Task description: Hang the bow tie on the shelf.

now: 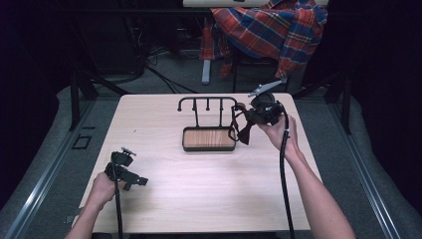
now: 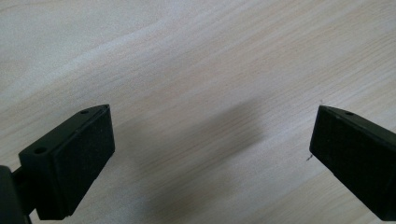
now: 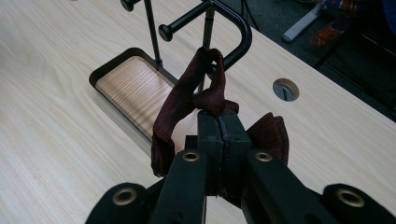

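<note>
In my right gripper (image 3: 219,122) I hold a dark red strip of cloth (image 3: 180,105), a ribbon-like band, and its long axis runs from the pinch point up and away from me toward twelve o'clock in the right gripper view, where it loops over the curved end of the black rack (image 3: 233,35). From that loop one length falls back down toward seven o'clock, hanging slack beside my jaws, and another fold of the same cloth bunches out at four o'clock just past the jaw tips. The jaws are pressed together with the fabric pinched between the pads, no gap showing. In the high view my right gripper (image 1: 247,122) sits at about one o'clock on the table (image 1: 199,199), just beside the right end of the rack (image 1: 207,102), and the cloth (image 1: 244,130) drapes downward next to the rack's tray (image 1: 208,146), whose wooden floor shows bare. My left gripper (image 1: 130,175) rests at about eight o'clock on the table, well apart from the rack. In the left gripper view its jaws stand wide apart, one pad (image 2: 79,158) at the left and the other at the right, with plain wood grain between them and nothing held.
</note>
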Tool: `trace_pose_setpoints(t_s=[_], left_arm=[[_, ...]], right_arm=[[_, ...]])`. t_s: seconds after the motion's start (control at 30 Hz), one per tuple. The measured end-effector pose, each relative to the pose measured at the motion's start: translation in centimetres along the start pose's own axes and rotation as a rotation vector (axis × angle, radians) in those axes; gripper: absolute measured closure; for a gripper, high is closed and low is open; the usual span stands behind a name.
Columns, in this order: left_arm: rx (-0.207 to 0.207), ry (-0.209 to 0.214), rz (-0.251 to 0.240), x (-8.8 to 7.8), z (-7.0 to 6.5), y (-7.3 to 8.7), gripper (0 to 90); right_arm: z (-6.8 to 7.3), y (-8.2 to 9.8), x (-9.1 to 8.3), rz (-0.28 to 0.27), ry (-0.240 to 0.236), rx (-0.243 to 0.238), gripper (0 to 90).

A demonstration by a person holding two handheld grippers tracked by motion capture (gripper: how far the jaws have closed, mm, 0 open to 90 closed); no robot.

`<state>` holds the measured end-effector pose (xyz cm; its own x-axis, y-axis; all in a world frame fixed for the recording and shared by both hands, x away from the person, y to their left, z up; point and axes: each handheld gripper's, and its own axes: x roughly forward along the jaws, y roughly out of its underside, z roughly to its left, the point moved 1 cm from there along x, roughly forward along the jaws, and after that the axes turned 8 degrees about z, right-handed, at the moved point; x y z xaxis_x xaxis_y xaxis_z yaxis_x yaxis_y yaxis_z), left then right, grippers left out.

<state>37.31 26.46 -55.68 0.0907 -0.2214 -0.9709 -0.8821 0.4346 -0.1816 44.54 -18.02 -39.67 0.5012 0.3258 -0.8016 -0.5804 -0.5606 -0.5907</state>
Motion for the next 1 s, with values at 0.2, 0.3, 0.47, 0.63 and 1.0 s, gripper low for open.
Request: trace_pose_setpoints(t_s=[0.2, 0.3, 0.47, 0.63, 1.0], left_arm=[[0.0, 0.0, 0.001, 0.0, 0.0, 0.0, 0.1], [0.0, 0.0, 0.0, 0.0, 0.0, 0.0, 0.1], [0.0, 0.001, 0.001, 0.0, 0.0, 0.0, 0.1], [0.001, 0.0, 0.001, 0.0, 0.0, 0.0, 0.1], [-0.002, 0.002, 0.0, 0.0, 0.0, 0.0, 0.1]], right_arm=[[-0.3, -0.1, 0.3, 0.002, -0.004, 0.017, 89.1], [-0.5, -0.1, 0.5, 0.003, -0.006, 0.027, 89.1], [-0.6, -0.2, 0.7, 0.003, -0.004, 0.042, 89.1], [-0.8, -0.3, 1.0, 0.009, 0.001, 0.057, 89.1], [-1.6, -0.3, 1.9, 0.016, -0.008, 0.093, 89.1]])
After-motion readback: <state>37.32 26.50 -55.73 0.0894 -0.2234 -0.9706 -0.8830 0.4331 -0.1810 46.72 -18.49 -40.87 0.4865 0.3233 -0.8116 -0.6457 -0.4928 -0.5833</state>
